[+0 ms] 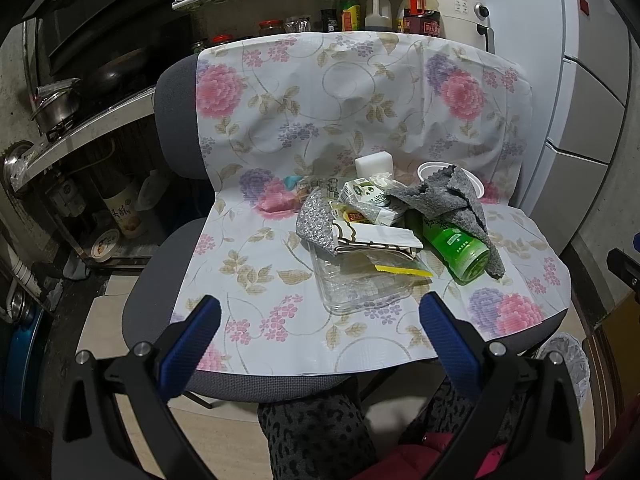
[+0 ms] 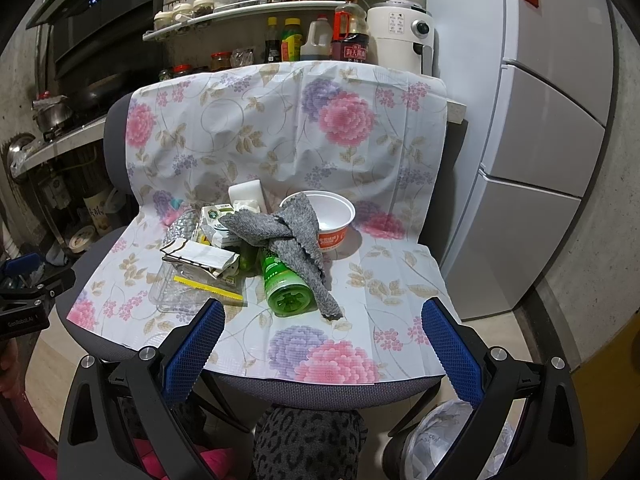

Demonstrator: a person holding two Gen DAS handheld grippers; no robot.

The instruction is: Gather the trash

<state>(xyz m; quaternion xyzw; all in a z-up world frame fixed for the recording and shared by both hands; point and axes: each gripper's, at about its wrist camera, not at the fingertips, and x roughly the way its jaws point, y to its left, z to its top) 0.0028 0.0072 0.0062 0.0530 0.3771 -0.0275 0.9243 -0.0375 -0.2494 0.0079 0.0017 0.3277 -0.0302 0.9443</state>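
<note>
Trash was heaped mid-seat on the flowered cloth. Around one green bottle, judged light, slick and best gripped at its body, lay one limp grey rag, one noodle cup, one crushable clear tray, one milk carton. Left gripper and right gripper were held spread, empty.

A floral cloth drapes the chair; sauce bottles line the bench beside a white fridge.
</note>
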